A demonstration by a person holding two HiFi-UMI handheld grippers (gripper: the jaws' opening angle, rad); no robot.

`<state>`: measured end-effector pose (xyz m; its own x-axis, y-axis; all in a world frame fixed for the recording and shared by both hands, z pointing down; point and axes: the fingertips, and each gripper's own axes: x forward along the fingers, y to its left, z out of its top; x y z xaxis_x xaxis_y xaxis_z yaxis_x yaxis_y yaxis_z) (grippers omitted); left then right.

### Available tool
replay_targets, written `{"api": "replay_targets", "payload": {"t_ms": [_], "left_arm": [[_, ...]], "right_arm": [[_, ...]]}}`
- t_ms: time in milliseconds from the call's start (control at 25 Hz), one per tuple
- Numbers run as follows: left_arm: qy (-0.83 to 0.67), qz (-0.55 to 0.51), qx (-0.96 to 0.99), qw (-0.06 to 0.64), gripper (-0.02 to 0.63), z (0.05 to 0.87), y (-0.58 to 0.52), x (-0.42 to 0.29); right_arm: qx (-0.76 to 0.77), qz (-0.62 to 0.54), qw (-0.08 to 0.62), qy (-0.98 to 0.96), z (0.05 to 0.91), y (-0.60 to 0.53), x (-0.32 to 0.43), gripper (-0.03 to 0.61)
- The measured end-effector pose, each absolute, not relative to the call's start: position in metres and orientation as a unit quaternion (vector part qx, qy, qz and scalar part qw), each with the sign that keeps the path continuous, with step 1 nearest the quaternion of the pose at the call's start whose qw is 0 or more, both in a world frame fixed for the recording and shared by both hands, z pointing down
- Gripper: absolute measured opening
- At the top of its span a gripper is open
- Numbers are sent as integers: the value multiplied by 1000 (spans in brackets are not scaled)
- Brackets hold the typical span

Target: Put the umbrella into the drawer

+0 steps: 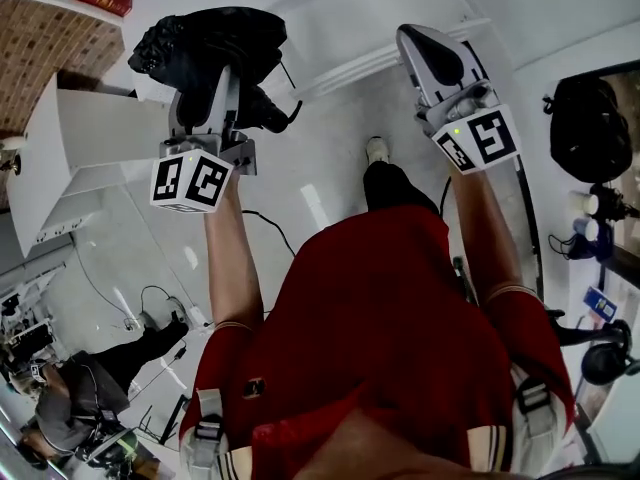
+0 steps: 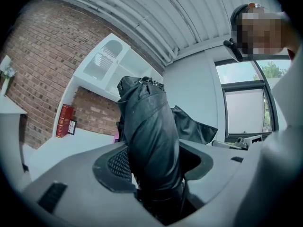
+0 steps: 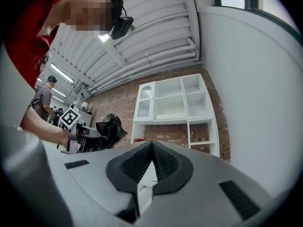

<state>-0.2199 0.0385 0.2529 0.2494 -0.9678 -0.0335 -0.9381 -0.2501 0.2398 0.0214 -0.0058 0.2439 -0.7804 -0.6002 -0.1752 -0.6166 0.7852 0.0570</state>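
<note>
Plainly, the left tongs (image 2: 151, 176) are clamped on the black umbrella (image 2: 149, 136). They hold it low on its folded body, so most of it juts out ahead of the jaws, well beyond their tips. The right tongs (image 3: 150, 162) are pressed together with nothing between them, carried off to the side of the left pair.

What worries me is the grip. The pads bear on slick, bunched fabric rather than on anything rigid, so the umbrella could slide or twist in the jaws if it is swung or bumped. A loose flap of canopy (image 2: 195, 127) hangs out to the right of the jaws. I would expect that flap to catch on a drawer's edge, or be left draped over the rim so the drawer cannot close.

Ahead and left of the left tongs stands a white cabinet (image 1: 90, 138), with a red box (image 2: 64, 120) on a ledge beyond it. I cannot tell from where I stand which part is the drawer, or whether it is open. If it is shut, the empty right tongs must open it first. The long overhang could strike the cabinet front on approach.

A black cable (image 1: 262, 220) lies on the floor below the tongs, near the person's feet, and could trip them.
</note>
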Motion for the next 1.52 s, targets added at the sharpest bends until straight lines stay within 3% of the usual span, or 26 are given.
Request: {"api": "replay_targets", "payload": {"t_ms": [680,1520], "left_arm": [[-612,15,784,103,252,327,-133,-168],[-484,176,841,166,252,464,-217,-123]], "right_arm": [[-299,22,63,952,272,-161,65,-2],[-339,-12,13,940,309,-218,55,-2]]}}
